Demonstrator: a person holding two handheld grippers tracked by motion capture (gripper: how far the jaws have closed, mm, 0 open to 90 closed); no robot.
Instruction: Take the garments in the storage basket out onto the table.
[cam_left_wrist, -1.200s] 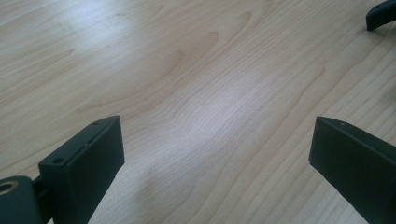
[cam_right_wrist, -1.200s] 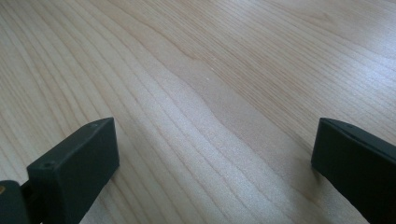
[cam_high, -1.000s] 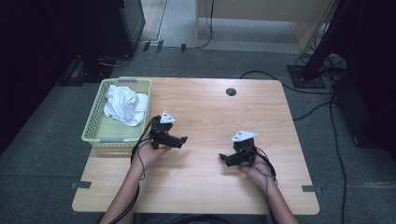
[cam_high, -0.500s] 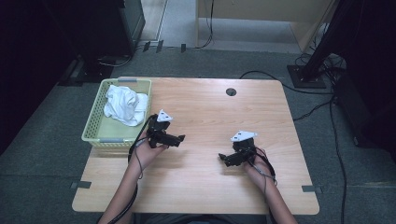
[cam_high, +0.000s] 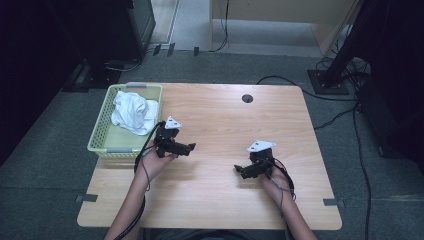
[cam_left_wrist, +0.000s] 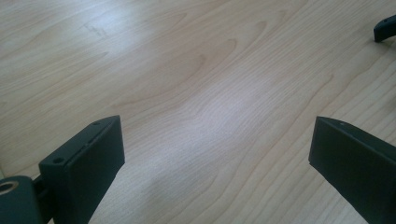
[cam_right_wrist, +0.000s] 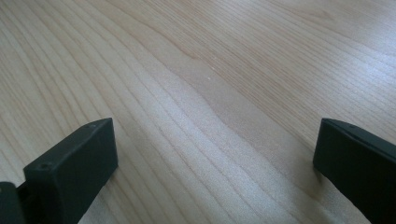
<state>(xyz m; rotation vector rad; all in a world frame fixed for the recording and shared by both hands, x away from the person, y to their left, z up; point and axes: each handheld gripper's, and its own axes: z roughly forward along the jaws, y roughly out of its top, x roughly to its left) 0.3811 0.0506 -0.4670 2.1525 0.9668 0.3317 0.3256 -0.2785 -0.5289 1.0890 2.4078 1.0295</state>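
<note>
- My left gripper (cam_high: 189, 147) hangs over the wooden table (cam_high: 220, 195), just beside the yellow-green basket (cam_high: 100, 140), and its jaws point to the right.
- In the left gripper view its fingers (cam_left_wrist: 88, 163) stand wide apart, with bare wood between them.
- My right gripper (cam_high: 240, 171) is well apart from the left one, and its jaws also stand wide apart, holding nothing.
- The white cloth (cam_high: 132, 111) lies crumpled in the basket, near my left gripper.

Black tongs (cam_high: 189, 147) with flat rectangular jaws, grey three-cornered top plates, trailing black cables, bare forearms
</note>
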